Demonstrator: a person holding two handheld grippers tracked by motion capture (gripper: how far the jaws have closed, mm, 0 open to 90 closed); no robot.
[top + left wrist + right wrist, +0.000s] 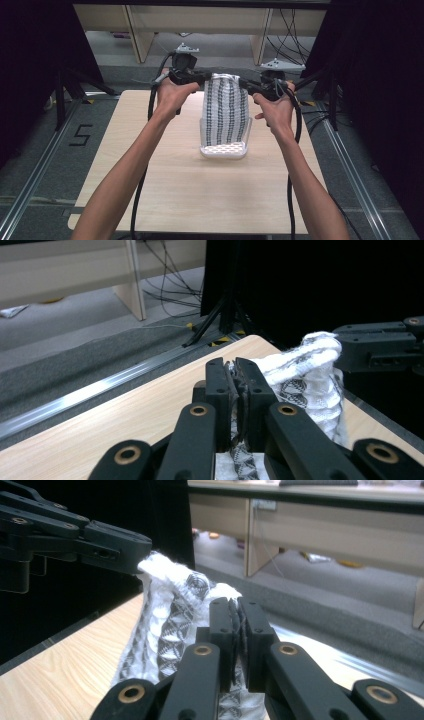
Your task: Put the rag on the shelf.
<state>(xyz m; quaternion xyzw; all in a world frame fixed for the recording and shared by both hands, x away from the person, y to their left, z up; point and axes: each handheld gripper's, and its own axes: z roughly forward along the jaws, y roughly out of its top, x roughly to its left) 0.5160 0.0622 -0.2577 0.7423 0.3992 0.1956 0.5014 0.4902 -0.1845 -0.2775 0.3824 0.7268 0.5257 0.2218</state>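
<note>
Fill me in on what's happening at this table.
A person holds up a white cloth with dark patterned stripes between two handheld grippers. The left gripper and right gripper are each shut on a top corner. The cloth's lower end rests on the wooden table, partly folded.

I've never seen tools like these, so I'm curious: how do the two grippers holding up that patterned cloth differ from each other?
The left gripper pinches the cloth at its upper left corner; the right gripper pinches the upper right corner. The left gripper sits slightly higher in the high view than the right gripper. The left points rightward, the right points leftward, so they face each other. Both are black, shut on the cloth, and hold it hanging down to the table.
</note>
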